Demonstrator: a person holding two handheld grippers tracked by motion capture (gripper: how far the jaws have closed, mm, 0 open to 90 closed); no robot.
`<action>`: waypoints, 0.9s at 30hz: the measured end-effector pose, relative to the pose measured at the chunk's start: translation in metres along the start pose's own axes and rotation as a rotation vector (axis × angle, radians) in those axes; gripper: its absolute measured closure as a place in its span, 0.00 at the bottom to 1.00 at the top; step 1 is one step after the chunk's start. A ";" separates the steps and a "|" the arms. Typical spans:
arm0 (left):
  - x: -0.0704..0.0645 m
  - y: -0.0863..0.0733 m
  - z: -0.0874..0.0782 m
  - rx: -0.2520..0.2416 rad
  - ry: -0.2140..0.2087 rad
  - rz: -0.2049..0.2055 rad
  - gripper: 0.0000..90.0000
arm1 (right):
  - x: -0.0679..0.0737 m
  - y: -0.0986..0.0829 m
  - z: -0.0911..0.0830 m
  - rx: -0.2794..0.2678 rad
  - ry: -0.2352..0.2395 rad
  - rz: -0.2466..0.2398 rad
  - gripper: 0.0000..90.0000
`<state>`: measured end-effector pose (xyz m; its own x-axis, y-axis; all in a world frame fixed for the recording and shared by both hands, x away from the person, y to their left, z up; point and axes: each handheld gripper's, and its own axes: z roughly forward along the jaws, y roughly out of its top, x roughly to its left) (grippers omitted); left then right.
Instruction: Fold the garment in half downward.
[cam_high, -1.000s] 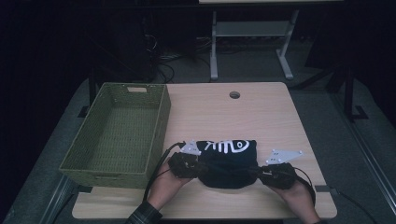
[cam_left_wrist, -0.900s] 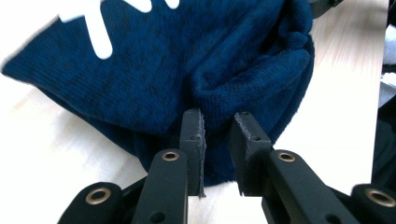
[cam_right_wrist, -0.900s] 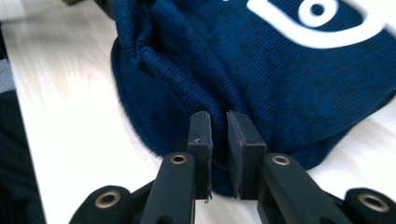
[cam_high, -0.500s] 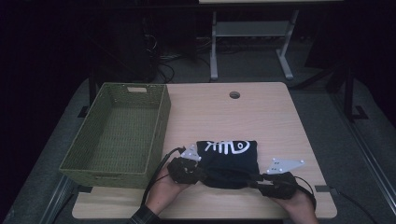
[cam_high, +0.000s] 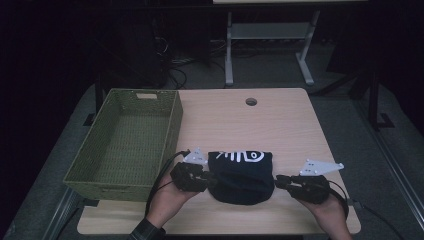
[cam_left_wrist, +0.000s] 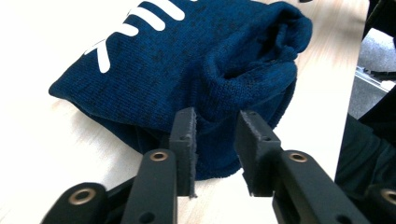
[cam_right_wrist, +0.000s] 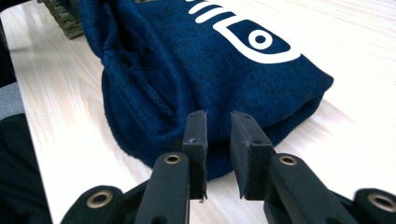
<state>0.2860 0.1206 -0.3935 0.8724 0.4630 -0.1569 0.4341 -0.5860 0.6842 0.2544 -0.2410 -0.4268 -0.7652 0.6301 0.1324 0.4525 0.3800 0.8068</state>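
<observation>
A folded dark blue knit garment (cam_high: 240, 175) with a white print lies on the wooden table (cam_high: 250, 125) near its front edge. My left gripper (cam_high: 212, 180) sits at its left edge. In the left gripper view the garment (cam_left_wrist: 187, 60) bulges just beyond my left gripper (cam_left_wrist: 215, 135), whose jaws stand apart. At the cloth's right edge is my right gripper (cam_high: 277, 182). My right gripper (cam_right_wrist: 217, 135) is narrowly open in the right gripper view. The garment's (cam_right_wrist: 210, 70) folded hem lies at its tips, unpinched.
A green woven basket (cam_high: 172, 130) stands empty on the table's left half, close to my left hand. A round cable hole (cam_high: 251, 101) sits near the far edge. A white desk frame (cam_high: 265, 35) stands on the floor beyond.
The right hand dipped toward the front edge and came back to the cloth's right side. The left hand shifted slightly left. The garment has hardly moved.
</observation>
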 end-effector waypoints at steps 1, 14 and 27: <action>0.000 0.001 -0.001 0.000 -0.002 -0.001 0.72 | 0.000 0.002 0.002 0.000 -0.003 -0.007 0.85; 0.007 0.018 -0.009 -0.047 -0.002 -0.004 0.81 | -0.001 0.021 0.023 0.026 0.012 -0.056 0.92; 0.039 0.042 0.027 -0.015 0.044 -0.033 1.00 | 0.003 0.025 0.033 0.047 0.051 -0.080 1.00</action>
<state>0.3444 0.0965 -0.3905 0.8466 0.5110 -0.1488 0.4592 -0.5599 0.6897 0.2789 -0.2071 -0.4251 -0.8214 0.5617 0.0992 0.4095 0.4596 0.7881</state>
